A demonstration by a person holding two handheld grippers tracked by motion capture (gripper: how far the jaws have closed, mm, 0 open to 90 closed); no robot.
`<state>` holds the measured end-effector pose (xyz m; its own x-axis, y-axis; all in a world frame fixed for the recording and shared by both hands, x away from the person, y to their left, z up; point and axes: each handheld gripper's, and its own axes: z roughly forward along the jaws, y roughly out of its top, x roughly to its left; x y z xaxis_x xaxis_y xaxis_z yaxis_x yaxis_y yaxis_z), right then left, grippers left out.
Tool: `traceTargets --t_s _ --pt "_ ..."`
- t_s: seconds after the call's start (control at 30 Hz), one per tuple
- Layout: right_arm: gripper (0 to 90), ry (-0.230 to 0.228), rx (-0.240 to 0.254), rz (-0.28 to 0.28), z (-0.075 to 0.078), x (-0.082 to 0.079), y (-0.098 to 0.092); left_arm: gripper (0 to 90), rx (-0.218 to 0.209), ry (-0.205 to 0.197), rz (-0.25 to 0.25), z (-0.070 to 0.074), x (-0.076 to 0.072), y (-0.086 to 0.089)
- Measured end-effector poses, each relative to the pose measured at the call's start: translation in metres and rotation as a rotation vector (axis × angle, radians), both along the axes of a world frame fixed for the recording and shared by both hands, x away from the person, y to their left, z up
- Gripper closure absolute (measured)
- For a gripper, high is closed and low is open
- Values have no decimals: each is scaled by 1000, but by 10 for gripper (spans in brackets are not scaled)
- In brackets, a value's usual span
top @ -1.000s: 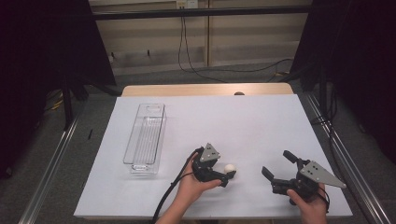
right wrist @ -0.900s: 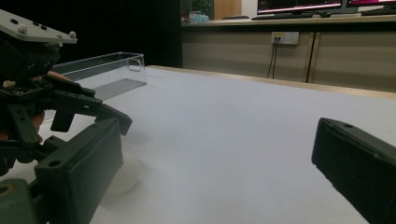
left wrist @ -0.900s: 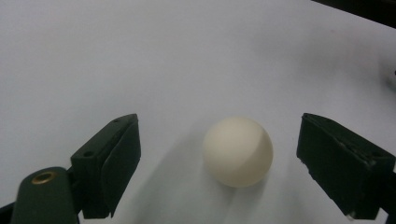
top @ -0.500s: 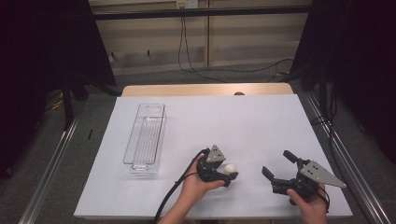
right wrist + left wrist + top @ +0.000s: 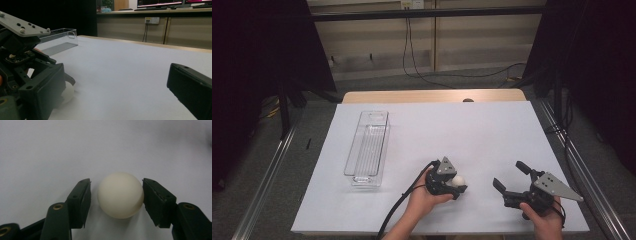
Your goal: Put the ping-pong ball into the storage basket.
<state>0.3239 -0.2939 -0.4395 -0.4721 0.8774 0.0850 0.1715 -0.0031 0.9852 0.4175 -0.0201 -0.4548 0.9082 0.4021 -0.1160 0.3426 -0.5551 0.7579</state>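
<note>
Nearest us, our left claw has just been closing around the small white round ball on the white desk; one jaw touches, the other stands just clear, a gap the high view hides. Our right claw rests open and empty beside it. Farther left lies the clear plastic oblong tray.

I see a table with a white top. A clear plastic tray lies on it toward the left edge. A small white ball sits on it near the front edge.
</note>
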Motion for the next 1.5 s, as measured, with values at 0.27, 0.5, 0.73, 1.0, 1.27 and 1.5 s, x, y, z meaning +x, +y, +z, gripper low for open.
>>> traceTargets --t_s 0.27,0.5,0.73,1.0,1.27,1.5 --pt "14 0 1 0 0 0 0 493 2 13 -5 -1 1 -1" --pt "14 -3 1 3 1 0 0 510 -24 25 4 1 1 2" --pt "14 -4 -4 2 0 0 0 511 -13 47 6 8 1 9" --pt "14 6 4 0 0 0 0 511 -32 53 25 12 1 18" --pt "14 6 9 -6 0 0 1 511 -47 74 50 12 0 28" --pt "14 3 -9 6 0 0 1 511 -51 76 54 13 0 33"
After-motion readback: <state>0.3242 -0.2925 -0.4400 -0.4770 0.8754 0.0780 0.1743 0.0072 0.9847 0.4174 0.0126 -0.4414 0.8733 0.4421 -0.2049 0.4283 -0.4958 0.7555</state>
